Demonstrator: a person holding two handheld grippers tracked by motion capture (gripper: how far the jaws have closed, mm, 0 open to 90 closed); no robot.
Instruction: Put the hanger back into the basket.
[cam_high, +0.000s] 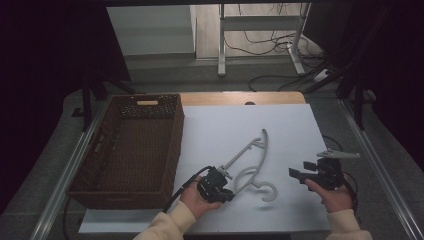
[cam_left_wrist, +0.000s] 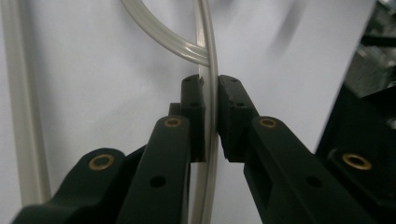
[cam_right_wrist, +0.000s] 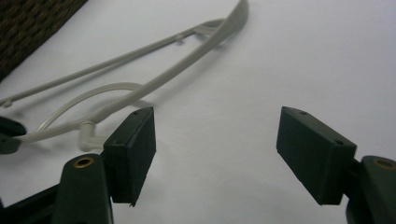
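At the left of the table (cam_high: 295, 125) stands one brown woven basket (cam_high: 132, 145), its long side running from near to far. Just right of it, on the white sheet, lies one pale plastic hanger (cam_high: 252, 162), its hook toward the near edge and its far tip pointing away.

Two grippers are in use. The left gripper (cam_high: 224, 176) sits at the near left end of the hanger, held in the person's left hand (cam_high: 197, 197), whose palm cups it from below with the sleeve coming in from the near edge. Its jaws are closed on a thin bar of the hanger (cam_left_wrist: 211, 93), pinched between the two pads.

To the right, well apart from the hanger, the right gripper (cam_high: 299, 175) is held low in the right hand (cam_high: 335, 195), pointing left. Its jaws stand wide apart over bare white sheet, holding nothing.
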